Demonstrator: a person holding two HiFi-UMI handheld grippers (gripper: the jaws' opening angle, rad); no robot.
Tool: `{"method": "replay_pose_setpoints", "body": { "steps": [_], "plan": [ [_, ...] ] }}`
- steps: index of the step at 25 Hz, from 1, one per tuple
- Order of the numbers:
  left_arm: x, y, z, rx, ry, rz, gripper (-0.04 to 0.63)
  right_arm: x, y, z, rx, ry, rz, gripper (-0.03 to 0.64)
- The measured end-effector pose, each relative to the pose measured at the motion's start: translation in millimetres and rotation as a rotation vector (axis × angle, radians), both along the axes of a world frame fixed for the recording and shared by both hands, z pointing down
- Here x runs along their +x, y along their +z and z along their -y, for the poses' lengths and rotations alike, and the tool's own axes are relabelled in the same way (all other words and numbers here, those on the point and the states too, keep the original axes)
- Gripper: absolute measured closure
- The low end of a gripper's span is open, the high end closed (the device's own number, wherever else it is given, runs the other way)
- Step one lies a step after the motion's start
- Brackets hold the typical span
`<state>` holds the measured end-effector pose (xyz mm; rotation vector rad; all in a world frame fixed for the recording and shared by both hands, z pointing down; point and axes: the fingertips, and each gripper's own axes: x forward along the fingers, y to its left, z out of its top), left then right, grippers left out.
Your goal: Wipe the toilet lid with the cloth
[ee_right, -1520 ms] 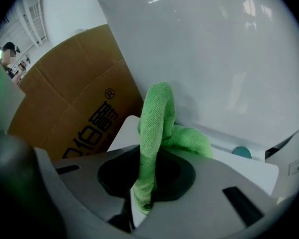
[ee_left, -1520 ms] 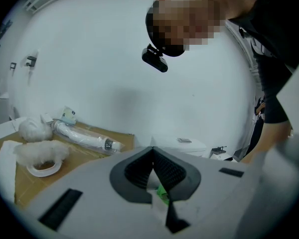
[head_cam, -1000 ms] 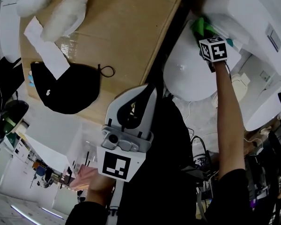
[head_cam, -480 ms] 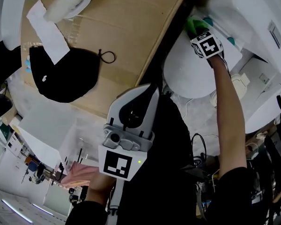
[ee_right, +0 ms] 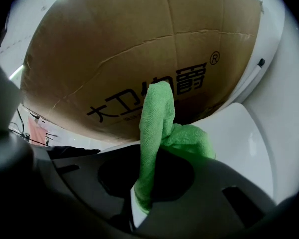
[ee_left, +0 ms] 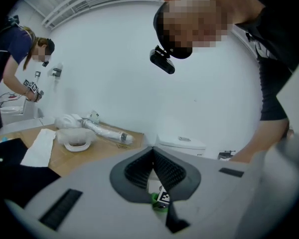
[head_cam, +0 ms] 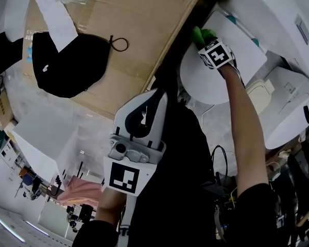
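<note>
Clamping the one green cloth (ee_right: 157,128) between its jaws, the right hand-held gripper (head_cam: 202,41) held it at the far rim of the single white toilet lid (head_cam: 208,84), just beside the one cardboard sheet (head_cam: 144,30). Only a narrow fold looked caught, so a hard drag could probably have pulled the cloth free, or a stroke running off the rim could have snagged the cardboard. Of the two tools, the left hand-held gripper (ee_left: 153,153) hung well apart, jaws together on nothing.

Bunched green cloth (head_cam: 202,35) on white toilet lid (head_cam: 200,82)
</note>
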<state>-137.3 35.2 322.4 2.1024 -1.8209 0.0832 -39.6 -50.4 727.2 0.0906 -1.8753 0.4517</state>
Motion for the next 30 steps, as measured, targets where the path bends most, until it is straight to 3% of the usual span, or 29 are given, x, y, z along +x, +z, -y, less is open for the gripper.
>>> {"method": "replay_pose_setpoints", "body": {
  "steps": [9, 20, 30],
  "plan": [
    [20.7, 10.1, -53.6, 0.012, -0.041, -0.003, 0.589, 1.0, 1.3, -74.0, -0.045, 0.031, 0.071, 0.566],
    [49.5, -2.6, -124.9, 0.021, -0.084, 0.004, 0.589, 12.7, 3.3, -161.8, -0.035, 0.022, 0.078, 0.566],
    [74.7, -10.8, -143.4, 0.006, -0.004, 0.01, 0.589, 43.1, 7.3, -222.6, -0.057, 0.073, 0.075, 0.566]
  ]
}}
